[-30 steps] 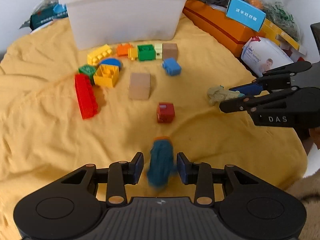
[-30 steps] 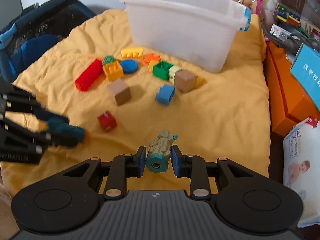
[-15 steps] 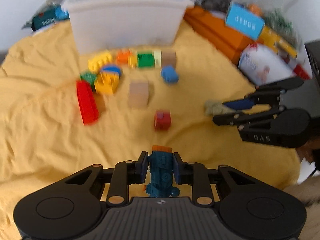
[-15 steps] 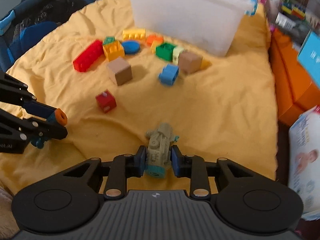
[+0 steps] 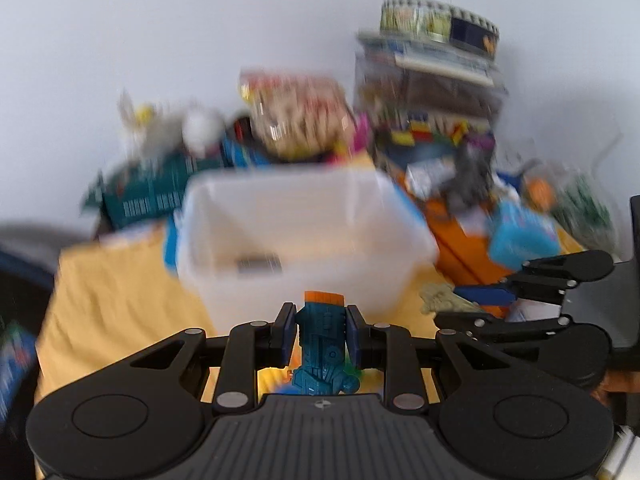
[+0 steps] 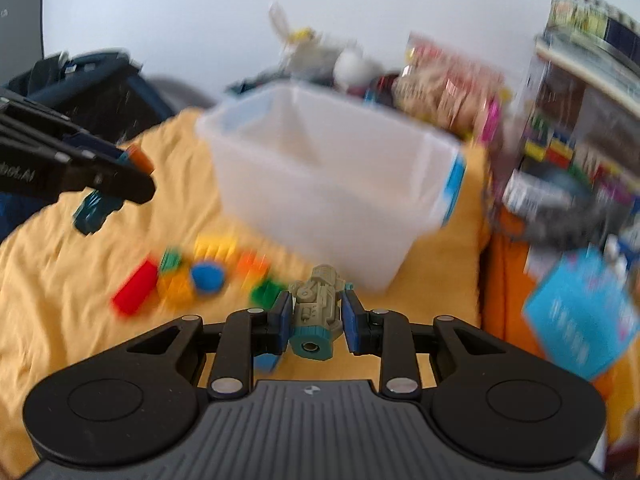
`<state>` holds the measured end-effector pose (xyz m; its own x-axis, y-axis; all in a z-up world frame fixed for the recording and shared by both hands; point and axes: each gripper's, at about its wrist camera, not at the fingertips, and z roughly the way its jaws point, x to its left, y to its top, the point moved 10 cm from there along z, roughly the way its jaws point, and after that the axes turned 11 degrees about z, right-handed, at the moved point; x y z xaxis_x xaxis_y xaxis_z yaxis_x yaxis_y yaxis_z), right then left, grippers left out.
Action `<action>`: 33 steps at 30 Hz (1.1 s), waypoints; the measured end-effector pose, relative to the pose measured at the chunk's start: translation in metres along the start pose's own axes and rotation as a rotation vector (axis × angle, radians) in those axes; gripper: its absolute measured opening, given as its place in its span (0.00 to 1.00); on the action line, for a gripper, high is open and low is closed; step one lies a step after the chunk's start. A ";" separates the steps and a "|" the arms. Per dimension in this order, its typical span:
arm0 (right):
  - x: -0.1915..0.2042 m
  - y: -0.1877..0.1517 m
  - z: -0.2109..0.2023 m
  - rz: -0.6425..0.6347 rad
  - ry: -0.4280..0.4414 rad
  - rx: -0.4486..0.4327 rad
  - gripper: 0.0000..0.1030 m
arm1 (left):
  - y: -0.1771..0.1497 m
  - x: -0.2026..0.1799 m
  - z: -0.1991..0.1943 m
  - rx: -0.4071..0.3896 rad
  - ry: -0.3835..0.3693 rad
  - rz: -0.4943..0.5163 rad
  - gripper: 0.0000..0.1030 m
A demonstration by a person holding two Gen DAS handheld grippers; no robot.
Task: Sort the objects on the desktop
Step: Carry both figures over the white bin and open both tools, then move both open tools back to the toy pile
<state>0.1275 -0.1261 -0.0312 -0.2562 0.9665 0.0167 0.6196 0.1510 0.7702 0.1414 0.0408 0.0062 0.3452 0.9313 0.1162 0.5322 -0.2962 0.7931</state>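
Across the yellow cloth (image 6: 60, 280) the white plastic tub (image 6: 328, 184) stands open-topped, its near rim level with both claws and bare cloth on its left; boxes and packets crowd its right and far sides. Loose bricks (image 6: 192, 276) lie on the cloth before the tub's front wall, blurred. Raised above the cloth and tilted downward toward the tub, the left claw (image 5: 322, 326) has its jaws narrow, having just closed on a blue toy figure (image 5: 322, 344) with an orange cap, upright between the pads. Beside it, off to its right, the right claw (image 6: 316, 314) grips a grey-green toy figure (image 6: 318, 304), teal end toward the camera, clamped between its blue pads.
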 end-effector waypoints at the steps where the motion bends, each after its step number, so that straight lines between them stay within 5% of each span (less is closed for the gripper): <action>1: -0.004 0.014 0.003 0.005 -0.003 -0.020 0.29 | 0.012 0.004 0.005 -0.019 0.015 0.012 0.28; 9: -0.028 0.086 0.046 0.055 -0.030 -0.075 0.29 | 0.085 0.033 0.060 -0.085 0.022 -0.017 0.28; 18: -0.035 0.083 0.098 0.104 -0.038 0.014 0.29 | 0.053 0.046 0.142 0.094 0.004 0.004 0.33; 20: -0.033 0.083 0.100 0.093 -0.038 0.025 0.32 | 0.050 0.046 0.135 0.085 0.014 0.004 0.47; 24: -0.027 0.084 0.084 0.072 -0.040 -0.008 0.35 | 0.045 0.049 0.102 0.032 0.040 0.003 0.50; 27: -0.022 0.078 0.060 0.056 -0.026 -0.044 0.36 | 0.030 0.044 0.070 -0.004 0.073 0.039 0.62; 33: -0.012 0.026 0.031 0.053 0.005 -0.008 0.42 | -0.041 0.020 0.031 0.046 0.108 0.054 0.68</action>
<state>0.1697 -0.1274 -0.0309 -0.2273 0.9719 0.0606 0.6264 0.0983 0.7733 0.1508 0.0646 -0.0426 0.2908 0.9303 0.2236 0.5508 -0.3539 0.7559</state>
